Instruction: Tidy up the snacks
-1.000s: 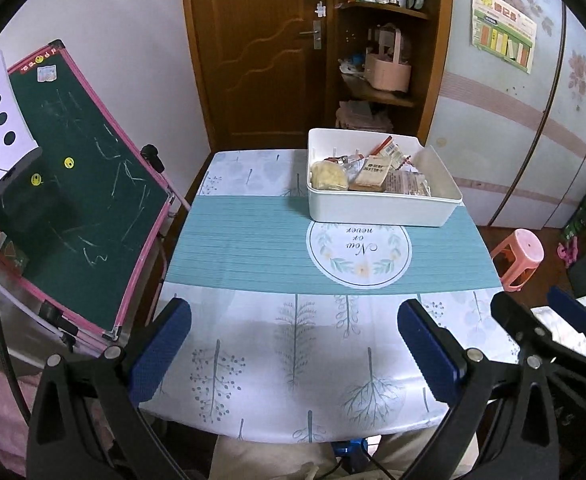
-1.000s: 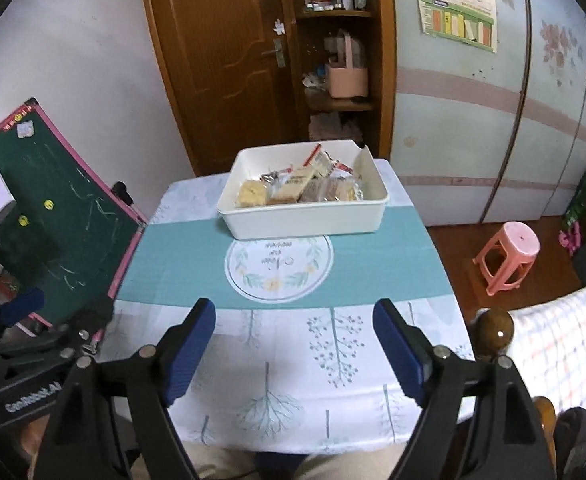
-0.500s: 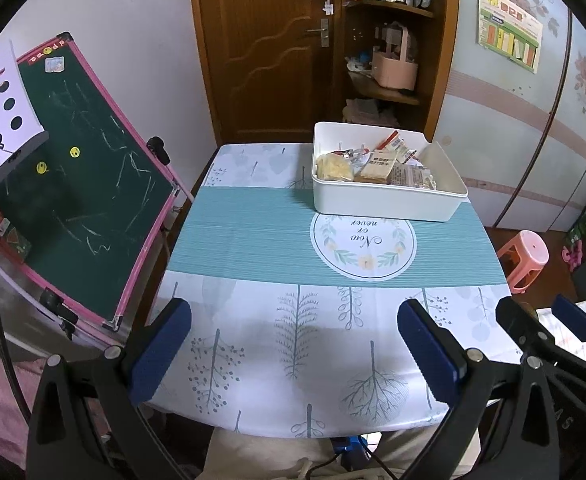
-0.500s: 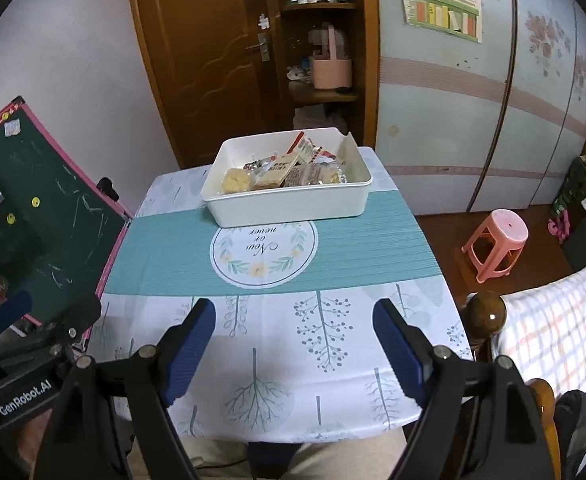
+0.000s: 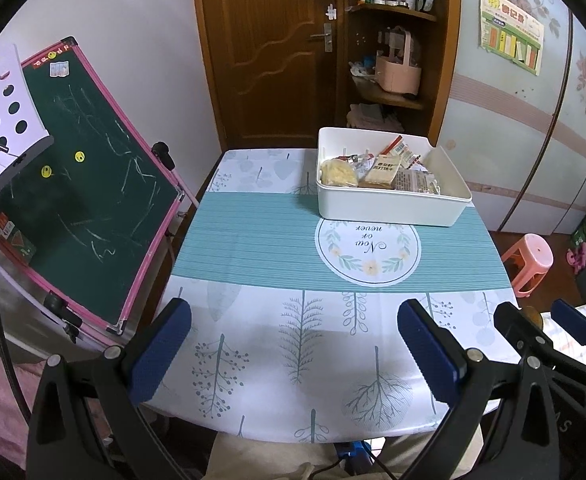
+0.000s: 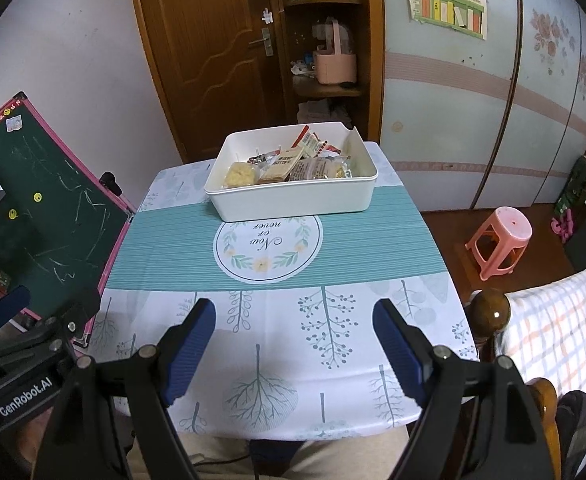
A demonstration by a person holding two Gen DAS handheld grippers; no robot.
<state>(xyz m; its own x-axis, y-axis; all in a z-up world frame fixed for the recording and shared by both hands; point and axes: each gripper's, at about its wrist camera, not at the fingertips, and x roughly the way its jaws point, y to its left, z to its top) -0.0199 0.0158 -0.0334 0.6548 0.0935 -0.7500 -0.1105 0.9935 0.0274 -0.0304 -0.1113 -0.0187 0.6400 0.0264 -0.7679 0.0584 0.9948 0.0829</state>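
Hovering over the near edge of the table (image 5: 253, 232), the left gripper (image 5: 293, 344) has its blue-padded fingers (image 5: 159, 352) spread wide with nothing between them, and the right gripper (image 6: 293, 344) beside it is likewise spread apart and empty. Both sit well short of the white bin (image 6: 293, 202), which stands at the far side of the table, its near wall resting on the teal band of the tablecloth (image 6: 173, 256) just behind the round printed emblem (image 6: 267, 248). Inside the bin lie the snacks (image 6: 289, 166): a yellowish cake packet (image 5: 339, 172) at the left end, a tan wrapped bar (image 5: 383, 170) next to it, clear-wrapped biscuits (image 5: 415, 182) to the right, and a red-and-white sachet (image 5: 401, 148) propped behind them. Left of the table leans a pink-framed chalkboard (image 5: 81, 184). Behind the table stand a wooden door (image 5: 269, 52) and a corner shelf (image 5: 393, 96) carrying a pink basket (image 5: 397, 74); right of the table a pink stool (image 6: 499, 240) stands on the floor.
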